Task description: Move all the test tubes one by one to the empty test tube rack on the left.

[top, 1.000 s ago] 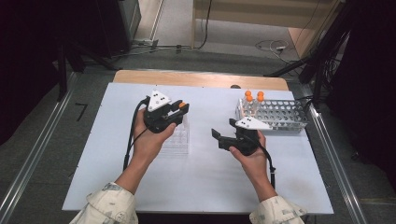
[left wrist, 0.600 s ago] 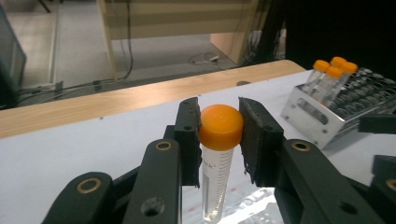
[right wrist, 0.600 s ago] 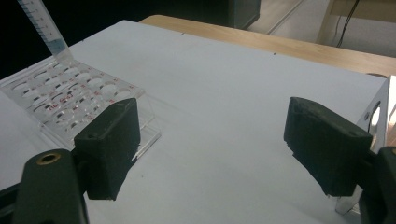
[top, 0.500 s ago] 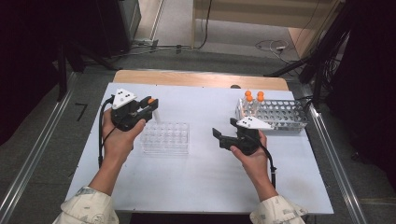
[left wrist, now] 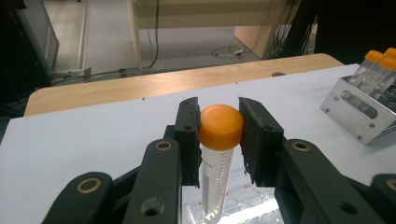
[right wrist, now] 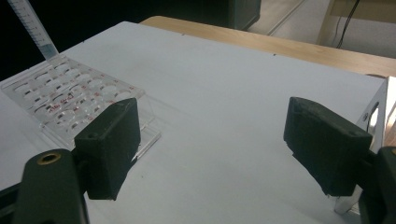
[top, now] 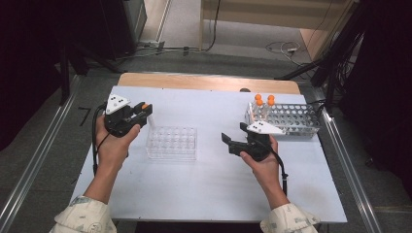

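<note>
My left gripper (top: 144, 108) (left wrist: 218, 114) is shut on the orange cap of a clear graduated tube (top: 148, 118) (left wrist: 215, 163), which hangs roughly upright. The tube (right wrist: 35, 28) has its lower end at the far left corner of a clear plastic well rack (top: 171, 143) (right wrist: 70, 100); whether it sits in a well I cannot tell. My right gripper (top: 229, 141) (right wrist: 210, 135) is open and holds nothing, low over the white mat to the right of the clear rack. A metal rack (top: 291, 119) (left wrist: 359, 107) behind it holds three orange-capped tubes (top: 262, 102) (left wrist: 380, 60).
The white mat (top: 209, 184) covers a wooden table (top: 204, 81) whose far edge shows beyond it. Metal rails (top: 34, 165) run along both sides. Cables lie on the floor behind the table.
My left gripper has carried the tube leftward from above the clear rack's middle to its left corner. The right gripper has stayed where it was, open.
</note>
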### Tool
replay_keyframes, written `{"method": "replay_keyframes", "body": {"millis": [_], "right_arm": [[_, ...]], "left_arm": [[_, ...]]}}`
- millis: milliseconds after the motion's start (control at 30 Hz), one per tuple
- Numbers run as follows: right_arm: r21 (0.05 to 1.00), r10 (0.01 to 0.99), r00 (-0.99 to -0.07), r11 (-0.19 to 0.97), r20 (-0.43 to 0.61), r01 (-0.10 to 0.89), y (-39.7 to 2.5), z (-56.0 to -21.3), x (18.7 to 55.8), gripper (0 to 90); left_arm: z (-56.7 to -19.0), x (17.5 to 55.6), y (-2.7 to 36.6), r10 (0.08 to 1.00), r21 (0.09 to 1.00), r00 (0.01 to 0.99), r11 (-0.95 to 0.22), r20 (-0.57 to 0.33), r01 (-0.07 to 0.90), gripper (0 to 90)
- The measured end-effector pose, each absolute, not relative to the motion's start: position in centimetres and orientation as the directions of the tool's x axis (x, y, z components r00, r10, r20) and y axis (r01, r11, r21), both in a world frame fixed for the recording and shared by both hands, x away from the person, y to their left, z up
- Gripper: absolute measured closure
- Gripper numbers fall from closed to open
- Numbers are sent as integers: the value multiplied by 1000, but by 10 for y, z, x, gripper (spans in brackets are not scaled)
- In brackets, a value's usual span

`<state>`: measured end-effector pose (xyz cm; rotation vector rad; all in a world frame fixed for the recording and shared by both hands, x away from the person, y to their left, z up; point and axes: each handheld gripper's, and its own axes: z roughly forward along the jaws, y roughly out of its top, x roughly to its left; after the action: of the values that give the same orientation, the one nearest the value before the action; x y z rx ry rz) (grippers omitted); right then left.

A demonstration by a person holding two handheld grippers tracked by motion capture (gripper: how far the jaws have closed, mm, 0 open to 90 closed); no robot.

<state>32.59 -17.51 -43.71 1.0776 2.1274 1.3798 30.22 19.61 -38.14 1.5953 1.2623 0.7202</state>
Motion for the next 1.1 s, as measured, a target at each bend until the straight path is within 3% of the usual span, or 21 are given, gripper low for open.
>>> {"method": "replay_keyframes", "body": {"millis": [533, 1100], "right_arm": [[893, 769, -633, 220, 89, 392, -176, -437, 326, 172], [893, 769, -633, 221, 88, 393, -176, -438, 326, 171]], "left_arm": [[-409, 303, 187, 951, 893, 307, -106, -37, 436, 698], [-426, 305, 184, 947, 876, 317, -109, -52, 469, 654]]}}
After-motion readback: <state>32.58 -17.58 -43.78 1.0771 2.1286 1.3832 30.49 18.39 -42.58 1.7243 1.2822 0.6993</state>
